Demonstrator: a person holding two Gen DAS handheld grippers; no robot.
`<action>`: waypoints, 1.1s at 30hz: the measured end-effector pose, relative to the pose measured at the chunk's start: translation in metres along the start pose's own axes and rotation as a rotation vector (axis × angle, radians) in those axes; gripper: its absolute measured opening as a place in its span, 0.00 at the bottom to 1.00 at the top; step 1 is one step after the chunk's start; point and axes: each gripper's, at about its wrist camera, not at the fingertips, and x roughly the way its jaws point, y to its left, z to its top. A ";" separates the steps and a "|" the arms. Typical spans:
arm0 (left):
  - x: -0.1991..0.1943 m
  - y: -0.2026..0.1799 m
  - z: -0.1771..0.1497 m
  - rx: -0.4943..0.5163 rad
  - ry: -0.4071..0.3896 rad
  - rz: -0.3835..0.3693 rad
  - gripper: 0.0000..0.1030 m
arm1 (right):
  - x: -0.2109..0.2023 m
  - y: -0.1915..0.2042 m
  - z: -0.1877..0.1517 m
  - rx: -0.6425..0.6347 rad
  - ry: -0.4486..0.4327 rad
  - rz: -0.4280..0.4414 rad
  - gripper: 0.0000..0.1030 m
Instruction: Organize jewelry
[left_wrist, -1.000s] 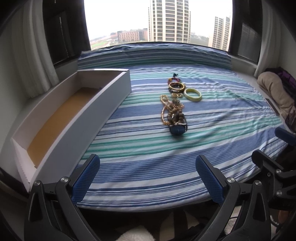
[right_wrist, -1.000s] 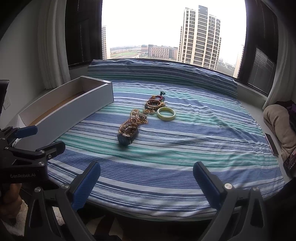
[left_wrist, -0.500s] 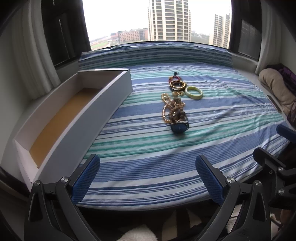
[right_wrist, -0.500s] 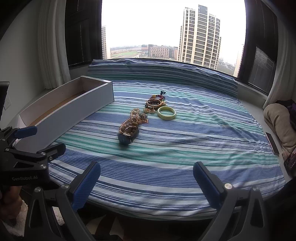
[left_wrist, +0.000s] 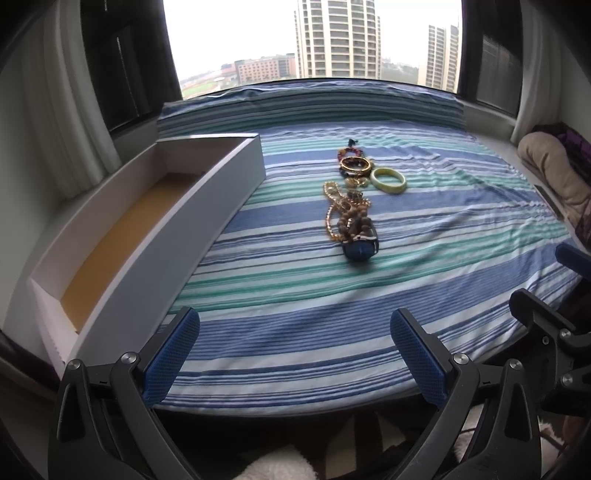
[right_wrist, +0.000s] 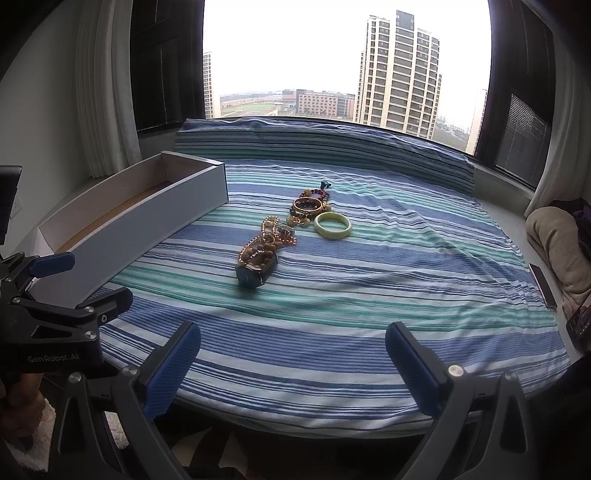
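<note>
A row of jewelry lies mid-bed on the striped sheet: a blue watch (left_wrist: 361, 249) (right_wrist: 256, 273) nearest me, wooden beads and a gold chain (left_wrist: 345, 215) (right_wrist: 267, 240) behind it, a pale green bangle (left_wrist: 388, 180) (right_wrist: 332, 225), a gold bangle (left_wrist: 355, 164) (right_wrist: 307, 205) and a dark red bead bracelet (left_wrist: 350, 151) (right_wrist: 314, 192). A long white box (left_wrist: 155, 236) (right_wrist: 140, 218) with a brown floor lies open at the left. My left gripper (left_wrist: 293, 352) and right gripper (right_wrist: 291, 360) are open, empty, at the bed's near edge, well short of the jewelry.
The striped bed (left_wrist: 424, 229) (right_wrist: 406, 266) runs back to a window. A beige bundle (left_wrist: 554, 173) (right_wrist: 554, 240) and a phone (right_wrist: 542, 284) lie at the right edge. The right gripper shows at the left view's right edge (left_wrist: 546, 325); the left gripper shows at the right view's left edge (right_wrist: 62, 317).
Both grippers have crept slightly forward toward the bed; the jewelry sits a little nearer in both views. Both stay open. Nothing on the bed has moved.
</note>
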 end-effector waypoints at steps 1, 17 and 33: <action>0.000 0.000 0.000 0.000 0.001 0.000 1.00 | 0.000 0.000 0.000 0.001 0.001 0.000 0.99; 0.001 0.000 -0.001 -0.004 -0.002 -0.012 1.00 | 0.000 0.001 0.000 0.002 -0.002 -0.005 0.99; 0.005 0.000 -0.001 -0.007 0.013 -0.014 1.00 | 0.003 -0.003 -0.001 0.006 0.006 -0.001 0.99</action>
